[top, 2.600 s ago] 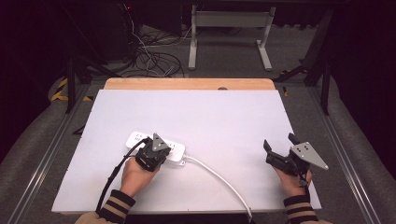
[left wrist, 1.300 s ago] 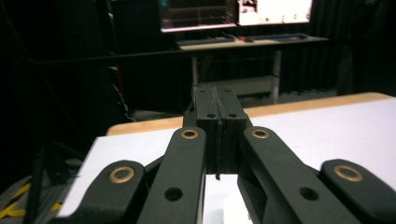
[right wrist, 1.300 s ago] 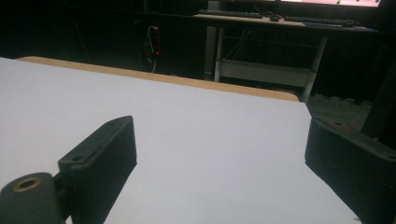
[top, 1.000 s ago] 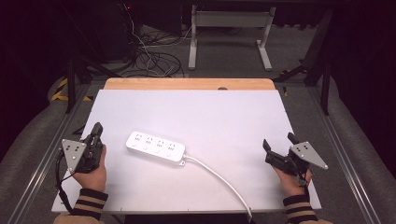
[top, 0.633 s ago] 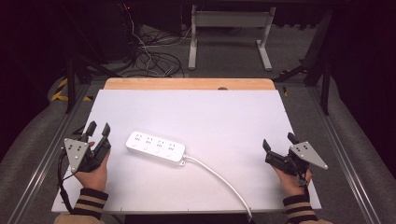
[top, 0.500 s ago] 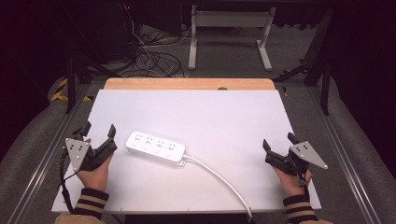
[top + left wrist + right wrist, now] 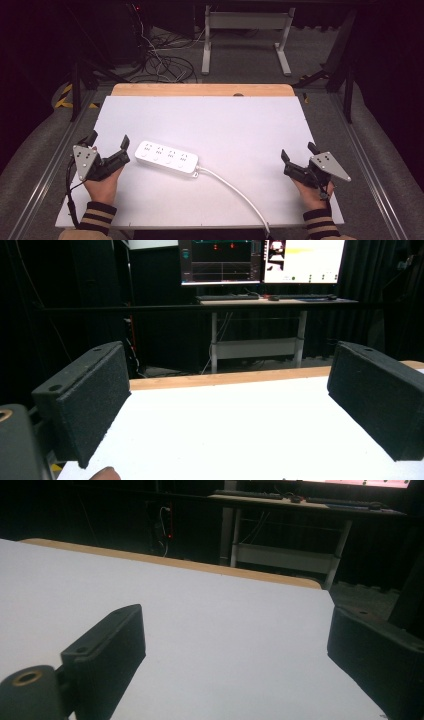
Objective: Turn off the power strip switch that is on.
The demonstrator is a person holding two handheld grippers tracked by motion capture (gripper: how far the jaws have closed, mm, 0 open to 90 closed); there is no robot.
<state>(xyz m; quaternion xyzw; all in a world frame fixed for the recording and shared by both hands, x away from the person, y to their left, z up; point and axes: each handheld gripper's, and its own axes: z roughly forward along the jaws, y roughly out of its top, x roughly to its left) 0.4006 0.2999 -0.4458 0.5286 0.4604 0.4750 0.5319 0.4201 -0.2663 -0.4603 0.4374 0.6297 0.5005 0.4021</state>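
Observation:
A white power strip (image 7: 167, 157) lies flat on the white table (image 7: 215, 120), left of centre, and its white cable (image 7: 237, 192) runs off the front edge. My left gripper (image 7: 108, 141) rests at the table's left side, just left of the strip and apart from it, jaws wide open and empty. At the right front my right gripper (image 7: 297, 151) sits open with nothing in it. In the left gripper view (image 7: 227, 400) and the right gripper view (image 7: 240, 645) the black pads (image 7: 90, 400) stand far apart over bare table.
A wooden strip (image 7: 202, 89) edges the table's far side. Beyond it are a desk frame (image 7: 245, 35) and tangled floor cables (image 7: 160, 62). Metal rails (image 7: 372, 170) run along both sides. A desk with monitors (image 7: 260, 260) stands farther off.
My left gripper has left the power strip, swung out to the table's left side and gone from shut to wide open, then edged back toward the strip. The right gripper has stayed put.

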